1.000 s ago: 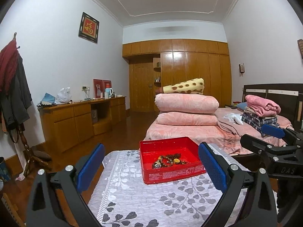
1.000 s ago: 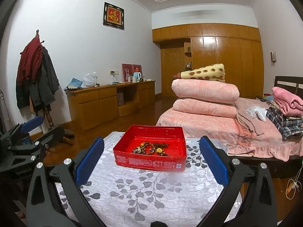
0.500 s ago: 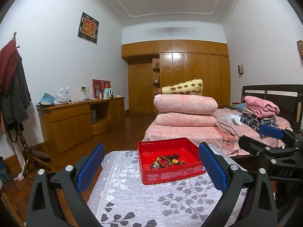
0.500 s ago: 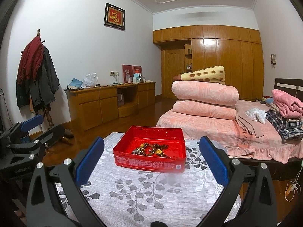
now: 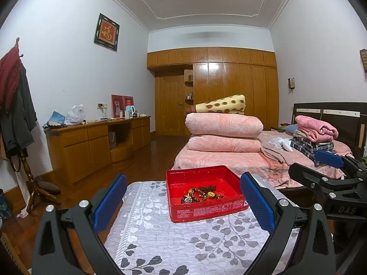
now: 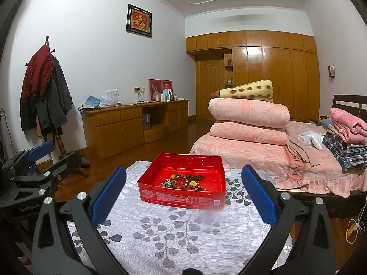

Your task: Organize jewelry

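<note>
- Your left hand-held gripper (image 5: 183, 202) is spread wide, its blue pads (image 5: 110, 202) well apart and gripping nothing; it hangs above the near part of the table (image 5: 160, 240).
- Your right hand-held gripper (image 6: 183, 200) is likewise released, with its blue pads (image 6: 259, 197) wide apart and nothing between them.
- From the left wrist camera you see the right tool's black frame at the right edge, level with the box and clear of it; from the right wrist camera the left tool sits at the far left, off the table's side.
- The red tin box (image 6: 182, 180) stands open on the table, on a grey cloth printed with leaf sprigs (image 6: 160, 233), toward the far end, near the bed (image 6: 252, 158).
- The jewelry (image 6: 183, 181) lies in a loose heap on the box floor: brown bead strands, a round yellow pendant and some darker pieces (how many separate items there are, you probably cannot count from these views, as the strands tangle together).
- In both wrist views the box appears between your pads but beyond their tips; neither gripper touches it.
- Behind the table, the bed carries two rolled pink quilts (image 5: 223, 126) with a spotted yellow blanket (image 5: 220, 105) on top, and folded clothes (image 5: 314, 135) by the headboard.
- Along the left wall you have a wooden sideboard (image 5: 96, 142) and a coat rack (image 6: 45, 96) hung with dark and red garments.
</note>
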Demonstrator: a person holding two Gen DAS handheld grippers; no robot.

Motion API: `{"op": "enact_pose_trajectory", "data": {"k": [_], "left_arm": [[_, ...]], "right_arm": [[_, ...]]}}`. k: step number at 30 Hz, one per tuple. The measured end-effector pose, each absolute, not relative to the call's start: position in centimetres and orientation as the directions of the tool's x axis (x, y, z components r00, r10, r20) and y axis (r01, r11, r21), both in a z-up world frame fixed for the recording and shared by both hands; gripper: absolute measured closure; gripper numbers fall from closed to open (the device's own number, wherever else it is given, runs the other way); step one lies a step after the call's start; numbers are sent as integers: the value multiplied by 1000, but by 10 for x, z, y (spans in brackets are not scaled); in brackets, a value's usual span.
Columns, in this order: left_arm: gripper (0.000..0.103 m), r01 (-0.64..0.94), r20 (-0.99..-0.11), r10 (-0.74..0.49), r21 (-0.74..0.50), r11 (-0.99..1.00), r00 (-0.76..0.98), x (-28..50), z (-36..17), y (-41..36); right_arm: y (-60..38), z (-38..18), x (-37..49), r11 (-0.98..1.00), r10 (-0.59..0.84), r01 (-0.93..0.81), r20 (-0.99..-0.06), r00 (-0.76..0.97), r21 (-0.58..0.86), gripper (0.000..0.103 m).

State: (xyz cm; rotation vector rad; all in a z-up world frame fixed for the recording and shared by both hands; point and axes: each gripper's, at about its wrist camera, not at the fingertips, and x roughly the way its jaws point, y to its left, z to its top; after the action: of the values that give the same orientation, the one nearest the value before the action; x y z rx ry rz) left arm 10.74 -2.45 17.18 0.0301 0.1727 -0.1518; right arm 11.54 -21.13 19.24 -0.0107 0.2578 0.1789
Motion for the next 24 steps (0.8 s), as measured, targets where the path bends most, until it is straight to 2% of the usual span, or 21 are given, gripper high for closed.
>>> {"op": "enact_pose_trajectory", "data": {"k": [24], "left_arm": [[6,149,-177,-146,4,989,973,107,170,-24]], "right_arm": [[-211,194,114,984,174,-177,-251,952,10,6]]}}
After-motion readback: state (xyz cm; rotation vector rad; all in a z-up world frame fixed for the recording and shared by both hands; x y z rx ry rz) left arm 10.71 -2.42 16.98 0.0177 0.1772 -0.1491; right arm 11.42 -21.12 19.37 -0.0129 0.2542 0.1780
